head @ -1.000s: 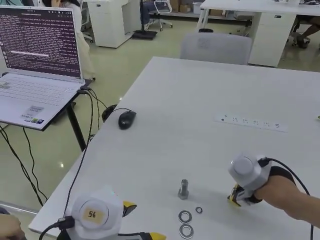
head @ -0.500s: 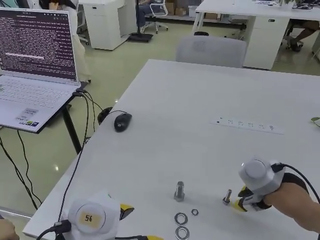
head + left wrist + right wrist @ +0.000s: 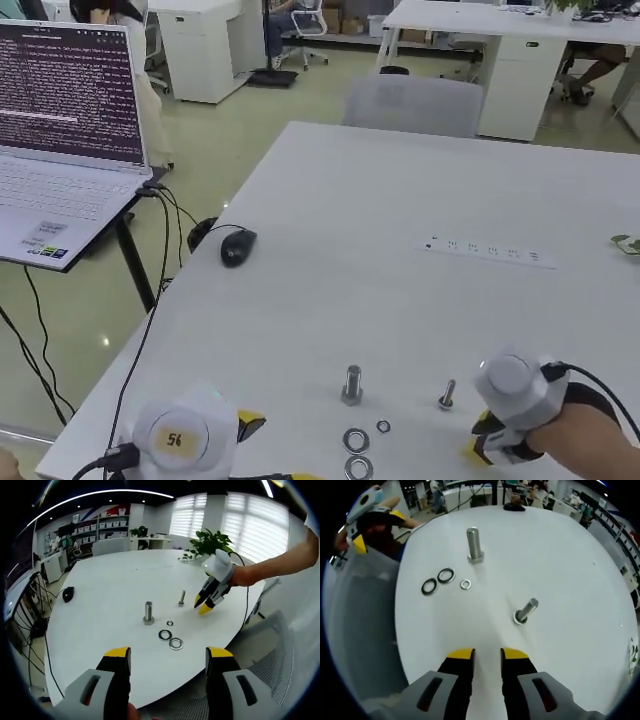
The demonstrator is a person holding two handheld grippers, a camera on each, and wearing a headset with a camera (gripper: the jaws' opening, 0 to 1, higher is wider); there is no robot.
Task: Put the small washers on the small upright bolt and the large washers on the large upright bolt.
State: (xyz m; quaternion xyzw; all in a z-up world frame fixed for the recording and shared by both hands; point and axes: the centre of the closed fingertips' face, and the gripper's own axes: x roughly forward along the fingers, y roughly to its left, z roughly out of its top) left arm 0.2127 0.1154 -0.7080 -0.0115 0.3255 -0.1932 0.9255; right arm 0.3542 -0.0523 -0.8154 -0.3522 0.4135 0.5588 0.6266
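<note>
The small bolt, hidden behind the right gripper a second earlier, was uncovered and left standing upright on the desk as that gripper was drawn back toward the desk's near edge.

Right gripper: yellow-tipped fingers slightly apart, narrow gap, nothing between them, hovering over white worktop. Small bolt stands on its head just beyond fingers, to right, not touched. Large bolt stands on hex head farther off, well apart from small bolt. Two large washers lie flat side by side, left of large bolt. Small washer flat, just beside them. Dark mouse at far edge. Left gripper at upper left, off worktop.
</note>
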